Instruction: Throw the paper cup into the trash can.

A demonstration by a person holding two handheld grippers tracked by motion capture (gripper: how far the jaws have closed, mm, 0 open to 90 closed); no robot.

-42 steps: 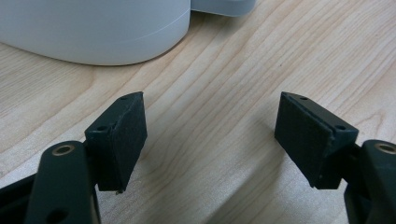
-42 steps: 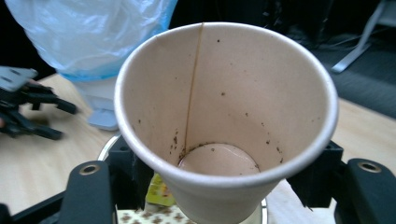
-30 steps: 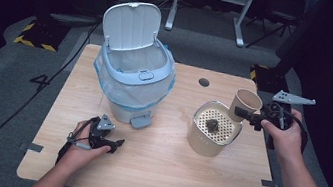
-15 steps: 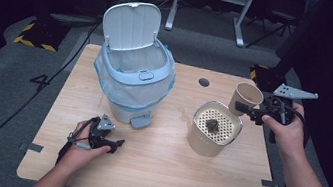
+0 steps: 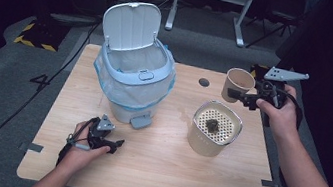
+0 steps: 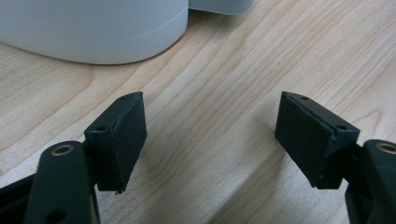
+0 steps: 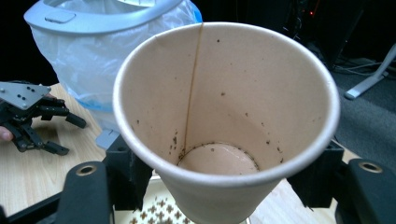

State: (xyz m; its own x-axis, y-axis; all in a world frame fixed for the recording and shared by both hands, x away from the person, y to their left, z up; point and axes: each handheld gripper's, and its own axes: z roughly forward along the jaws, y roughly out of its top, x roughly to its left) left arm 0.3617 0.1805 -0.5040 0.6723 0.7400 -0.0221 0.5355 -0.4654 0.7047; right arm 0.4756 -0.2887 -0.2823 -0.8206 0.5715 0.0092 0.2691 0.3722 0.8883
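The right gripper [image 5: 248,99] pinched the paper cup [image 5: 236,84], raised beside the strainer pot [image 5: 214,129], right of the bin [image 5: 132,75]. It was wise to carry the cup level and tip it slowly over the bin. The left gripper [image 6: 210,135] rested spread on the surface [image 5: 152,172]. The bin's inside was hard to see; the lump in the strainer was unclear.

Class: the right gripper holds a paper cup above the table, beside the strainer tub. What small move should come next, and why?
Probably carry the paper cup leftward toward the open bin. The right gripper is clamped on it, only dregs and specks remain inside, the strainer tub already holds a dark lump, and the bin's lid stands up.
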